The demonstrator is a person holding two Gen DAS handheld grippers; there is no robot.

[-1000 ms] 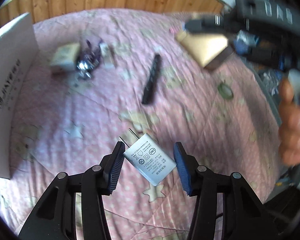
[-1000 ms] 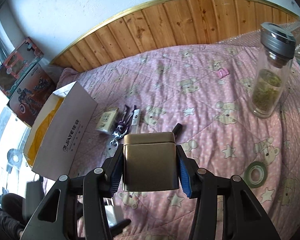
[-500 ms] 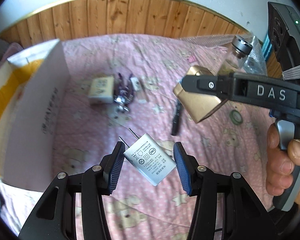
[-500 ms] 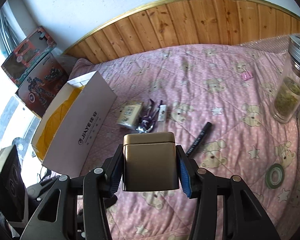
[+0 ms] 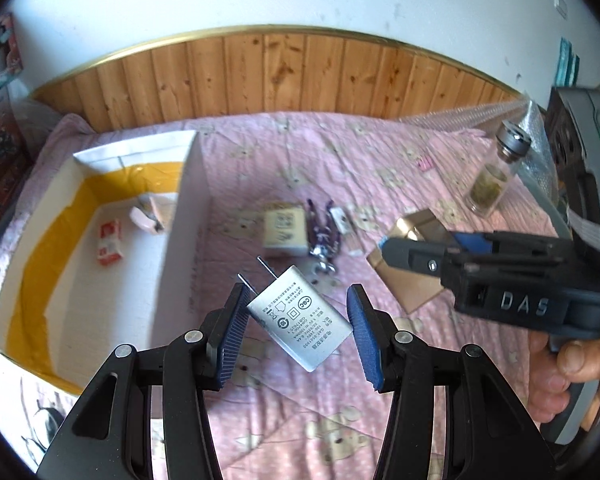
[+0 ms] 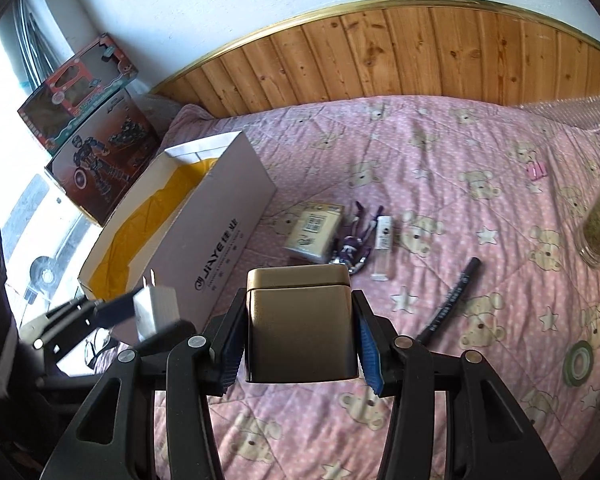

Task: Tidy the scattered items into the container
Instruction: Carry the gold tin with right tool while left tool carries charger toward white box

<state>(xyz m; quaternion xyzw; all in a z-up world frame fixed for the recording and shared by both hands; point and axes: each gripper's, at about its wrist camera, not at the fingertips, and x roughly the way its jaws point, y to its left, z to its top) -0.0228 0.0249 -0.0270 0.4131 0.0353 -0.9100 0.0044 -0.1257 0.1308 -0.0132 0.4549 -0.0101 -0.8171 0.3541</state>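
Left wrist view: two loads to set down in the box

Your left tongs (image 5: 296,330) pinch the white charger (image 5: 298,322) cornerwise, prongs pointing up and away; your right tongs (image 6: 298,330) clamp the gold tin (image 6: 300,326) squarely. The white box (image 5: 184,216) lies on the bed to the left, with a red packet (image 5: 110,242) and a pink item (image 5: 146,220) already inside. Carry each load clear over the near wall, lower it onto bare floor, then let go; that skewed grip on the charger may slip.
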